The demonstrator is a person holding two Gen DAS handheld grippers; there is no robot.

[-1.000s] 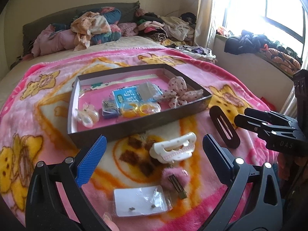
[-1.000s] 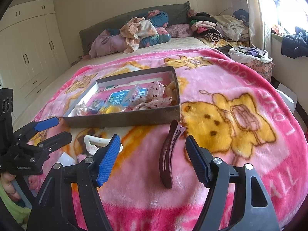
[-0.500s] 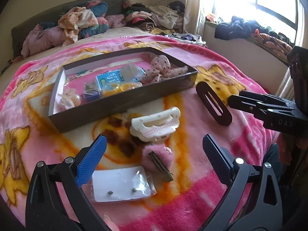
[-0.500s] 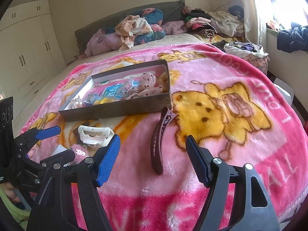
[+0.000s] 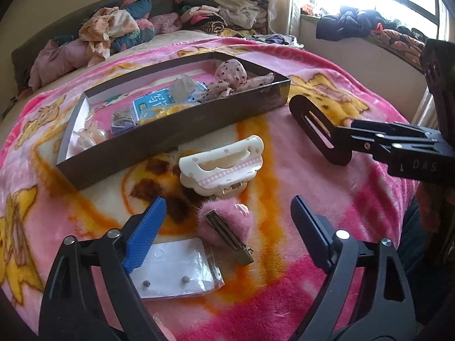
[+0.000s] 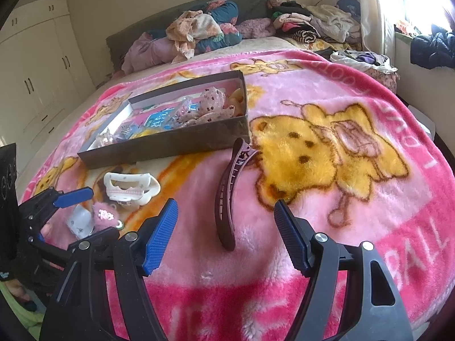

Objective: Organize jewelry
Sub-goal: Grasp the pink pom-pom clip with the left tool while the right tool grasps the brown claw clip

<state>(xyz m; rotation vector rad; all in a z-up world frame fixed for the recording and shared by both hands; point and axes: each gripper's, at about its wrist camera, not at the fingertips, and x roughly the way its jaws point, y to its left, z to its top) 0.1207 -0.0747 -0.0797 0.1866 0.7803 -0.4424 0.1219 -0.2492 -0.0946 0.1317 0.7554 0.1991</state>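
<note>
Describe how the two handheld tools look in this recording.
Both are black plastic frames with silver screws. The left tool has one blue ribbed pad and one black one. On the right tool both pads look blue. Its side carries white lettering "DAS".

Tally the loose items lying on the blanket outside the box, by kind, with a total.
Claw clips: 1, white claw clip
Long hair clips: 1, dark maroon clip
Fuzzy clips: 1, pink fuzzy clip
Earring cards in plastic bags: 1, earring card
Total: 4
</note>
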